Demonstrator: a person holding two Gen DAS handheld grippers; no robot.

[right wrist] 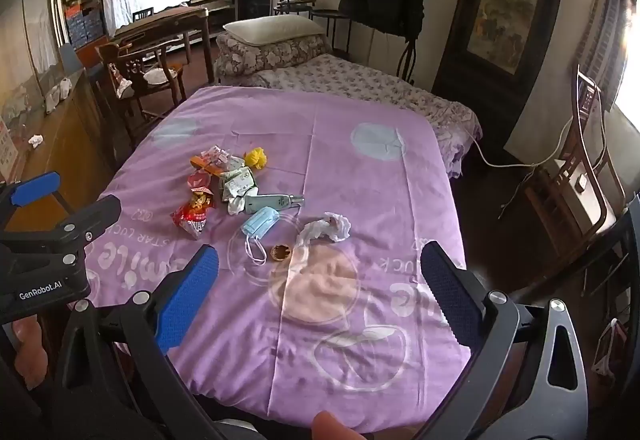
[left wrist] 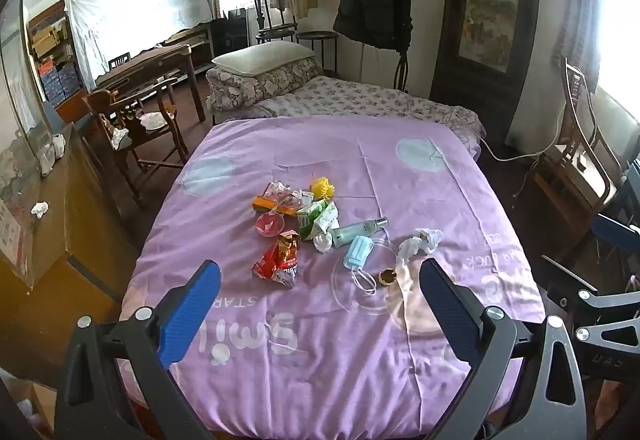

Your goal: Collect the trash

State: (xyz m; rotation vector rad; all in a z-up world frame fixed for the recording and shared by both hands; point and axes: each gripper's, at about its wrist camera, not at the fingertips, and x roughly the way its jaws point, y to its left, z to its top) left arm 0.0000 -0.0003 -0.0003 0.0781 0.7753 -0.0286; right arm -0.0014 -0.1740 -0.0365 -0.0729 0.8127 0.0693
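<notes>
"GenRobot.AI" is printed in white on the left gripper [right wrist: 36,199], at nine o'clock in the right wrist view. "Smile", "STAR" and "LUCK" are printed upside down on the purple bedspread [right wrist: 360,111].

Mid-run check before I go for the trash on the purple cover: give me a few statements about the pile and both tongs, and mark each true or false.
1. Both the left tongs and the right tongs are open and hold nothing. True.
2. The blue face mask is already gripped by the right tongs. False: it lies on the purple cover, untouched.
3. The crumpled white tissue lies to the right of the mask. True.
4. The red snack wrapper sits on the pillow. False: it lies on the purple cover, at the left of the pile.
5. A yellow scrunched item is at the far edge of the pile. True.
</notes>
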